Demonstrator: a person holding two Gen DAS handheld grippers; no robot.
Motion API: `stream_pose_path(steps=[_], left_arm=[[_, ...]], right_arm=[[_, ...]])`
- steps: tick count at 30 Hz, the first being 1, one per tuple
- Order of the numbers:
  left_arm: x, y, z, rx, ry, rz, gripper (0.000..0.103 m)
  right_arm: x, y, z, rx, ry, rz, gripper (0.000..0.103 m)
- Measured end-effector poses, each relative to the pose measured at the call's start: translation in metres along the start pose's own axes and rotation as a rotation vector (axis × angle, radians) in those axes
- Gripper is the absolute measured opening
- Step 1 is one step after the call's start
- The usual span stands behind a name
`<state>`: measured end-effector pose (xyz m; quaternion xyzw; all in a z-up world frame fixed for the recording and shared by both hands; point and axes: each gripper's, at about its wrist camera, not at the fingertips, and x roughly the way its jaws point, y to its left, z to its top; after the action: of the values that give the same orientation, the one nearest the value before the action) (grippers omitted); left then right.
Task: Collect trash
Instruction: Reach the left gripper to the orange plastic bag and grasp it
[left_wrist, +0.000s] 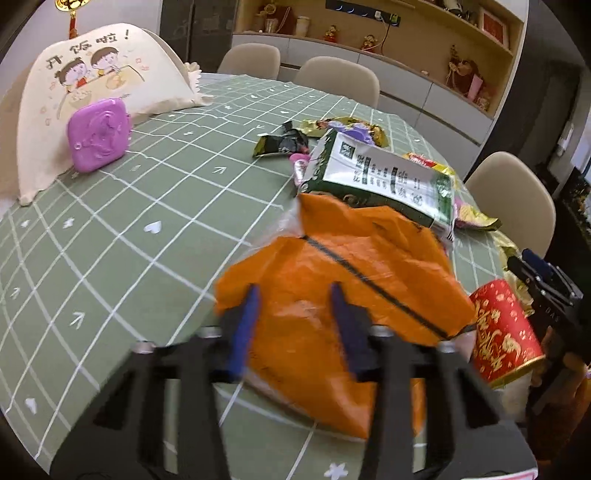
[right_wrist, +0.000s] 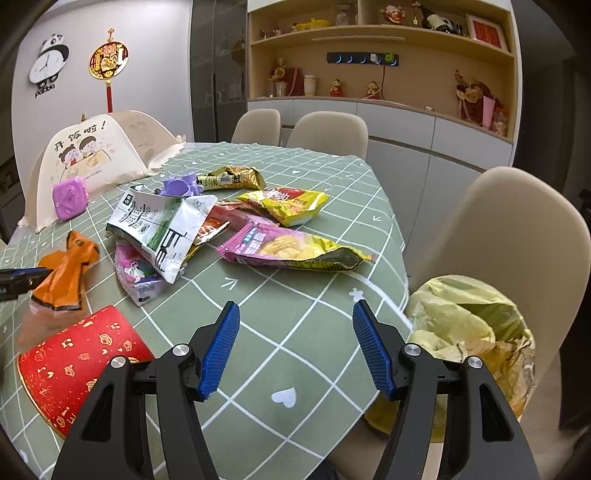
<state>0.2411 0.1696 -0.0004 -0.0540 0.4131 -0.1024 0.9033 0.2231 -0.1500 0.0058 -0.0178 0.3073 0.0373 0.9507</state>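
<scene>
1. Left tongs are clamped on the orange wrapper near the tabletop's left edge.
2. A red cup lies on its side at the near edge.
3. Snack wrappers litter the middle.
4. Right tongs stand apart, holding nothing.
5. A bag hangs off the right edge.

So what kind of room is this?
Most likely a home dining room: a table with a green grid tablecloth, beige dining chairs around it, and a wall cabinet with ornaments behind.
</scene>
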Motion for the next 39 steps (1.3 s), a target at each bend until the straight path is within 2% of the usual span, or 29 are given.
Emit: stream_pose_path(steps=[2,4,10,15,17,19,21,24,29,32,35,39], left_arm=[[0.006,0.0,0.005,-0.003,0.005,-0.032,0.01],[0.014,-0.002,0.01,-0.002,0.006,-0.044,0.005],[0.032,-0.015,0.031,0.03,0.007,-0.064,0.002],[0.042,-0.031,0.054,0.115,0.001,-0.105,0.002],[0.044,-0.035,0.062,0.136,-0.003,-0.127,0.01],[0.043,-0.034,0.069,0.153,-0.002,-0.135,0.034],[0.04,-0.033,0.073,0.185,0.001,-0.121,0.041],[0.035,-0.031,0.075,0.242,0.008,-0.091,0.043],[0.014,-0.014,0.079,0.3,0.006,-0.143,0.053],[0.004,-0.009,0.081,0.346,-0.002,-0.162,0.06],[0.013,0.0,0.084,0.327,0.003,-0.071,0.062],[0.04,0.011,0.079,0.28,0.087,-0.068,0.062]], right_arm=[[0.001,-0.002,0.001,-0.008,0.0,-0.007,0.06],[0.004,-0.003,0.004,-0.014,0.001,-0.016,0.06],[0.017,-0.008,0.018,-0.051,-0.008,-0.02,0.06],[0.034,-0.013,0.042,-0.091,-0.007,0.01,0.06],[0.04,-0.016,0.05,-0.098,0.002,0.009,0.06],[0.046,-0.021,0.06,-0.095,0.018,0.02,0.06],[0.051,-0.025,0.067,-0.095,0.03,0.031,0.06],[0.057,-0.029,0.072,-0.118,0.048,0.034,0.06],[0.065,-0.034,0.073,-0.123,0.068,0.009,0.06],[0.072,-0.041,0.073,-0.081,0.087,-0.001,0.06],[0.08,-0.045,0.071,-0.039,0.111,0.007,0.06],[0.085,-0.04,0.072,-0.035,0.123,0.007,0.06]])
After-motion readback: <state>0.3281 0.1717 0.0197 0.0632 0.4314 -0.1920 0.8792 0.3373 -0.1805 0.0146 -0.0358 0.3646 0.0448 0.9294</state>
